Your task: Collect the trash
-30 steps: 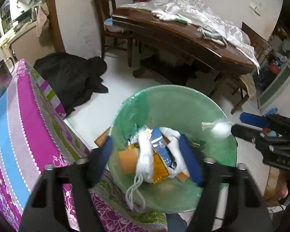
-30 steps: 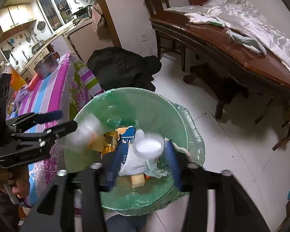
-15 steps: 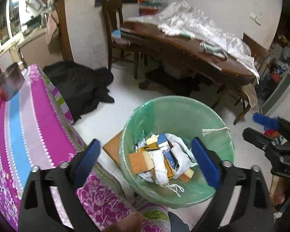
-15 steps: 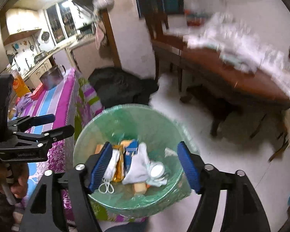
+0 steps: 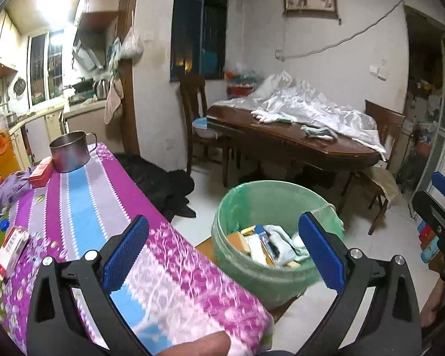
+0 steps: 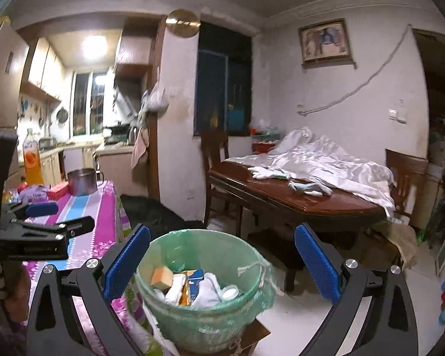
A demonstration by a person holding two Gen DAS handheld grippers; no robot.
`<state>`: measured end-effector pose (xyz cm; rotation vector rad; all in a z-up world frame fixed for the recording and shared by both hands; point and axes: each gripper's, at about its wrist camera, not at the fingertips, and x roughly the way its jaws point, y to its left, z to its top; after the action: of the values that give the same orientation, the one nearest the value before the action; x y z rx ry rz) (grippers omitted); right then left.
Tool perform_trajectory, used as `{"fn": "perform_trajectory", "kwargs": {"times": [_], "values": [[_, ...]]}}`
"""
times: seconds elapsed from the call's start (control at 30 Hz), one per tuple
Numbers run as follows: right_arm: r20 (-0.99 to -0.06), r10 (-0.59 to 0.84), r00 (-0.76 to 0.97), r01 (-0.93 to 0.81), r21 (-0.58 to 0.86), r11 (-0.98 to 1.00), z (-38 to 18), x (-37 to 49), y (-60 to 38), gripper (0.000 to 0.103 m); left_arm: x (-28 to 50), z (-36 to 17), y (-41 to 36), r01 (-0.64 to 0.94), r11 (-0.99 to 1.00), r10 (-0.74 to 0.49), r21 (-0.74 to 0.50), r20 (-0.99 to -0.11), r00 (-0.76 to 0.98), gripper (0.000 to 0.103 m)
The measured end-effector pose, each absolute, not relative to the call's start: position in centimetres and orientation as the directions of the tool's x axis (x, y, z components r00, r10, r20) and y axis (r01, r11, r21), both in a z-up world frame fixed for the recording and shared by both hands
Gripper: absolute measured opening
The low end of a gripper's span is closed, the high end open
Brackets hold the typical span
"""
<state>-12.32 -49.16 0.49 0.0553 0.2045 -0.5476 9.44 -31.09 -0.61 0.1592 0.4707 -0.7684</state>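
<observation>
A bin lined with a green bag (image 5: 252,204) (image 6: 192,249) stands on the floor beside the table with the purple striped cloth (image 5: 83,195). It holds trash: an orange sponge (image 6: 160,277), a blue carton (image 6: 195,276), white cloths and a round white lid (image 6: 230,291). My left gripper (image 5: 222,252) is open and empty, above the cloth's corner and the bin. My right gripper (image 6: 221,261) is open and empty, above and behind the bin. The left gripper also shows in the right wrist view (image 6: 44,216), and part of the right one in the left wrist view (image 5: 439,204).
On the striped table stand a metal pot (image 5: 69,151), a red box (image 5: 41,172), a purple packet (image 5: 10,188), a red and white pack (image 5: 10,246) and an orange drink bottle (image 5: 0,145). A dark wooden table (image 6: 296,204) with white sheets, chairs and a black heap (image 5: 163,184) stand behind.
Both grippers have opened wide, pulled back and tilted up from the bin. The mask from the left and the white lid from the right now lie in the bin.
</observation>
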Motion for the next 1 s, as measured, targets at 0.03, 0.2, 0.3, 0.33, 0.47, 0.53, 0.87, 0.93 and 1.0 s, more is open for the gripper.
{"fn": "perform_trajectory", "kwargs": {"times": [0.03,0.2,0.3,0.33,0.47,0.53,0.87,0.93,1.0], "values": [[-0.199,-0.518,0.832,0.529,0.0,0.849,0.1,-13.3,-48.3,0.098,8.6,-0.8,-30.6,0.704,0.71,-0.637,-0.028,-0.452,0.625,0.097],[-0.184,-0.547,0.817,0.56,0.027,0.828,-2.1,-17.5,-45.3,0.098,4.6,-2.0,-28.6,0.695,0.718,-0.634,0.022,-0.39,0.668,0.097],[-0.187,-0.555,0.811,0.571,0.044,0.82,-3.4,-19.4,-44.1,0.098,3.3,-2.5,-27.7,0.692,0.722,-0.636,0.01,-0.384,0.67,0.097],[-0.186,-0.563,0.805,0.579,0.04,0.814,-3.9,-20.1,-43.7,0.098,2.9,-2.6,-27.3,0.693,0.721,-0.638,0.009,-0.382,0.668,0.097],[-0.193,-0.58,0.791,0.597,0.043,0.801,-5.4,-22.1,-42.8,0.098,1.2,-3.0,-26.3,0.7,0.714,-0.647,0.008,-0.376,0.664,0.097],[-0.194,-0.589,0.784,0.607,0.048,0.793,-6.0,-23.0,-42.5,0.098,0.7,-3.2,-26.1,0.71,0.704,-0.657,0.004,-0.374,0.654,0.097],[-0.208,-0.605,0.768,0.627,0.052,0.778,-7.3,-25.2,-42.4,0.098,-1.5,-4.0,-26.4,0.745,0.667,-0.681,0.026,-0.386,0.623,0.097],[-0.205,-0.604,0.77,0.625,0.054,0.779,-7.4,-25.3,-42.4,0.098,-1.7,-4.1,-26.3,0.746,0.665,-0.682,0.028,-0.384,0.622,0.097],[-0.207,-0.602,0.771,0.623,0.051,0.78,-7.4,-25.4,-42.4,0.098,-1.9,-4.1,-26.3,0.749,0.662,-0.684,0.029,-0.386,0.619,0.097]]}}
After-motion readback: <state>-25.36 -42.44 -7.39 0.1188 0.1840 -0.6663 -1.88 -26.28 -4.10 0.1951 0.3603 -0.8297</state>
